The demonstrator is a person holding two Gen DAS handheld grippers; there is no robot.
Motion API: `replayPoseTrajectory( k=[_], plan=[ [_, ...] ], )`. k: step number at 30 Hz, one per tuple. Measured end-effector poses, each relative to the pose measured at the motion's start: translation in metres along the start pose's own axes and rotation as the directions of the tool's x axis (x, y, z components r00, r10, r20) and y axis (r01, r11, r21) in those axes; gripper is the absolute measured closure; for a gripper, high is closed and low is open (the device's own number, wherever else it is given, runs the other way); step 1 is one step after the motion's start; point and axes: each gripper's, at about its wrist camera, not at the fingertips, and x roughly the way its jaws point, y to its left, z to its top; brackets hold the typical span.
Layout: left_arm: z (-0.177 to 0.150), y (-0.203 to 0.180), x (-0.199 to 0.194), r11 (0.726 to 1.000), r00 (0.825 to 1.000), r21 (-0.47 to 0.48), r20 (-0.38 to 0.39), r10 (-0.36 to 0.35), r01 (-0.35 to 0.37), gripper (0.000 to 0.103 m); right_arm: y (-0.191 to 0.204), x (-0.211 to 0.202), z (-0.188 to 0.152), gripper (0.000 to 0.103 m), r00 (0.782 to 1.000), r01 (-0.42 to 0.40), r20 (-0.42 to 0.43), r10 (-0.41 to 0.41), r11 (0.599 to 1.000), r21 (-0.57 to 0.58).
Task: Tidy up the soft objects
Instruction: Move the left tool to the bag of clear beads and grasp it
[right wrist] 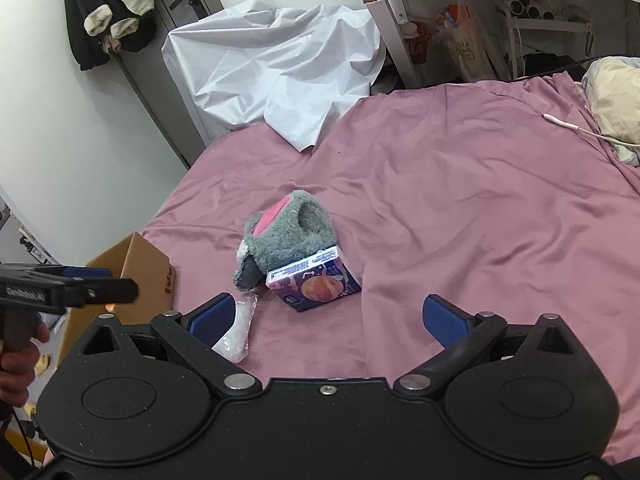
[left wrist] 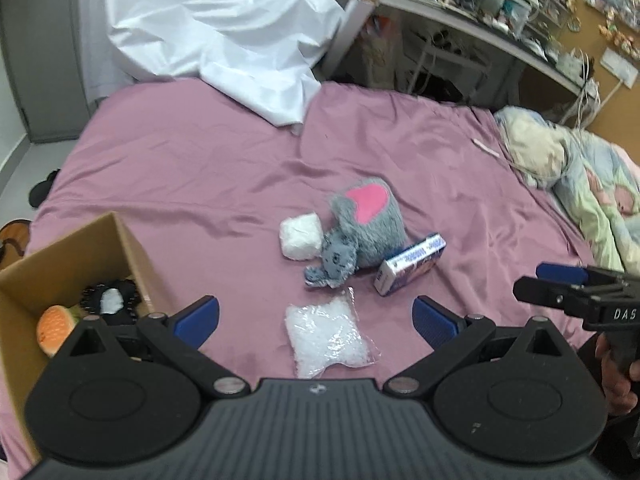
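1. Fingers wide apart on both tools: left gripper [left wrist: 316, 316] holds nothing, right gripper [right wrist: 328, 318] holds nothing, blue pads bare.
2. Items lie in a cluster mid-bed on the pink sheet [left wrist: 180, 168]: clear bag of beads [left wrist: 326, 334] nearest the left gripper, gray plush slipper [left wrist: 360, 228] behind it, white soft lump [left wrist: 300, 236] touching the slipper's left side, small printed carton [left wrist: 410, 264] leaning against its right side.
3. Cardboard box [left wrist: 128, 240] sits at the left edge of the bed, already holding an orange squishy toy [left wrist: 56, 328] and something black.
4. Step in hand, my guess: left gripper goes for the bead bag, which lies right between its fingers.
5. Do it well: come straight down, pinch the bag's bulky middle, not the thin plastic edge, or it slips.
6. Close gently; beads shift and the bag sags, so lift slowly.
7. Carry left over the box wall, release low.
8. Keep the right gripper clear of the path; it sits near the carton.
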Motion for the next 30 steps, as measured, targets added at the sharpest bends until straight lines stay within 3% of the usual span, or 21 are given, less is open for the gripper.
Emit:
replayPoseTrajectory(
  k=[6,17,26,30],
  plan=[
    [-0.002,-0.004,0.027,0.999,0.998,0.023,-0.056,-0.022,0.024,0.002,0.001,0.01,0.001,0.007,1.0,0.01,-0.014,-0.01,1.0,-0.01],
    [-0.004,-0.016,0.078,0.999,0.989,0.051,-0.144,0.019,-0.012,0.004,0.007,0.033,0.006,0.021,0.999,0.03,-0.031,-0.032,0.998,-0.053],
    [-0.006,-0.02,0.11,0.999,0.972,0.028,-0.231,0.043,-0.038,0.011,0.016,0.05,0.01,0.02,0.998,0.034,-0.041,-0.038,0.995,-0.092],
    [-0.01,-0.017,0.121,0.999,0.962,0.003,-0.27,0.045,-0.046,0.022,0.018,0.057,0.009,0.015,0.998,0.028,-0.053,-0.034,0.994,-0.104]
  ],
)
